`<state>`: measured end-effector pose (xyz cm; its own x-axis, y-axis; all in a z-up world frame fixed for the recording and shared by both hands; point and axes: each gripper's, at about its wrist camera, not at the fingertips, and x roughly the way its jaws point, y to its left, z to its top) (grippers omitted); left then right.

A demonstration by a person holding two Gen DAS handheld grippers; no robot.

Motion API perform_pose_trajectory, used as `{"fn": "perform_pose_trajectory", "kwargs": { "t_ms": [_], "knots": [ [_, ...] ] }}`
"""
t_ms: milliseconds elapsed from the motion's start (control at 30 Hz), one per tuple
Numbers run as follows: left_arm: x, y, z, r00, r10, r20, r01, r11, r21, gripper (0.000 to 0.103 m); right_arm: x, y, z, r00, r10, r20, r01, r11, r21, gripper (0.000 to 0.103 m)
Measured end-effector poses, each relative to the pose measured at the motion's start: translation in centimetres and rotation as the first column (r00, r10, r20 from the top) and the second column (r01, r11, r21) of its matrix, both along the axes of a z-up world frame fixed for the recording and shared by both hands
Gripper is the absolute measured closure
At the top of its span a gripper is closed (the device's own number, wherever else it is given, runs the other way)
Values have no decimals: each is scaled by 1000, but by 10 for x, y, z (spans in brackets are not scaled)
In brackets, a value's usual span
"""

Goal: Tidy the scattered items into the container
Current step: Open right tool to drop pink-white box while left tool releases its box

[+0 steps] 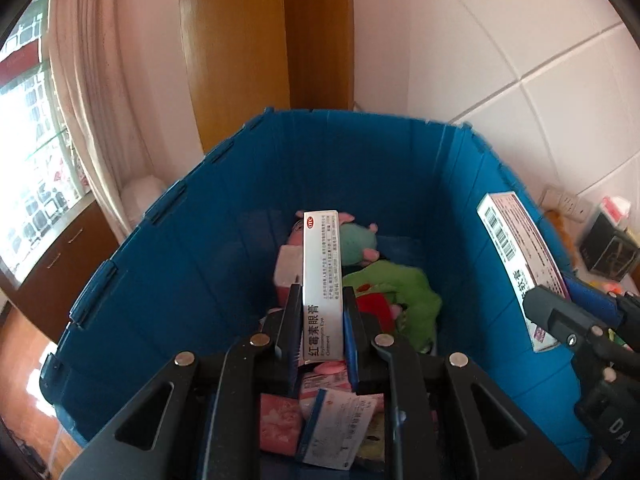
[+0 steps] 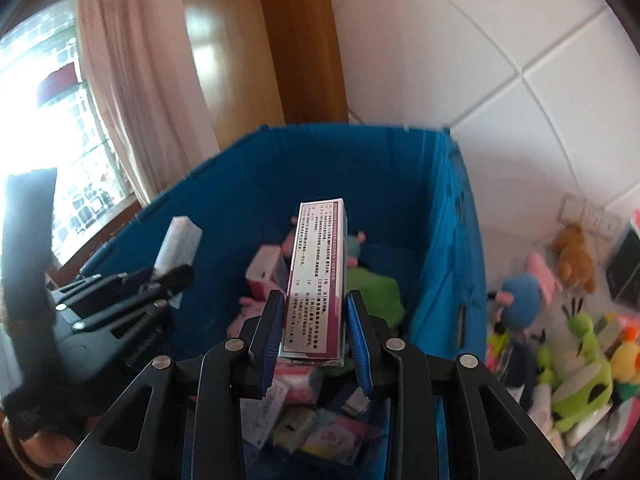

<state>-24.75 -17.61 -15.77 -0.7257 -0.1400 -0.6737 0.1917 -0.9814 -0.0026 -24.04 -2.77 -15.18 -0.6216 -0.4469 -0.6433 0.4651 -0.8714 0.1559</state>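
Note:
A deep blue bin fills both views and holds plush toys and small boxes. Over its inside, my left gripper is shut on a white ointment box with red lettering, held upright. At the right edge of the left wrist view, my right gripper holds its box beside the bin's right wall. In the right wrist view my right gripper is shut on a silver and purple box above the bin. To its left, the left gripper carries the white box.
Inside the bin lie a green plush, a teal and pink plush and pink boxes. Right of the bin are a blue plush, a brown bear and a green frog plush. A tiled wall with a socket stands behind.

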Motion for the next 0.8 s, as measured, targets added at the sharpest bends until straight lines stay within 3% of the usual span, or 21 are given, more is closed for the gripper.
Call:
{"fn": "perform_pose_trajectory", "kwargs": {
  "t_ms": [100, 233, 467, 533, 600, 667, 800],
  "knots": [
    [3, 2, -2, 1000, 5, -9, -5, 1000, 29, 85, 7, -4, 1, 999, -9, -43, 10, 999, 36, 72],
    [5, 5, -1, 1000, 8, 1, -8, 997, 75, 85, 1, 0, 0, 999, -31, -30, 31, 999, 24, 75],
    [7, 15, -3, 1000, -17, -7, 17, 999, 43, 84, -2, -2, -4, 1000, -15, 16, 15, 1000, 26, 74],
    [8, 17, -1, 1000, -23, -19, 24, 999, 29, 68, -2, -1, -4, 1000, -20, 21, 20, 1000, 22, 73],
    [12, 19, 4, 999, -27, -41, 28, 999, 21, 31, -2, -1, -4, 999, -18, 30, 18, 1000, 13, 70],
    [18, 22, 8, 997, -20, -79, 20, 1000, -2, 24, -2, 0, -5, 999, -18, 34, 17, 1000, 12, 70],
    [22, 26, 13, 995, -5, -98, 1, 999, -39, 24, -2, 0, -6, 999, -26, 33, 26, 1000, 10, 70]
  ]
}}
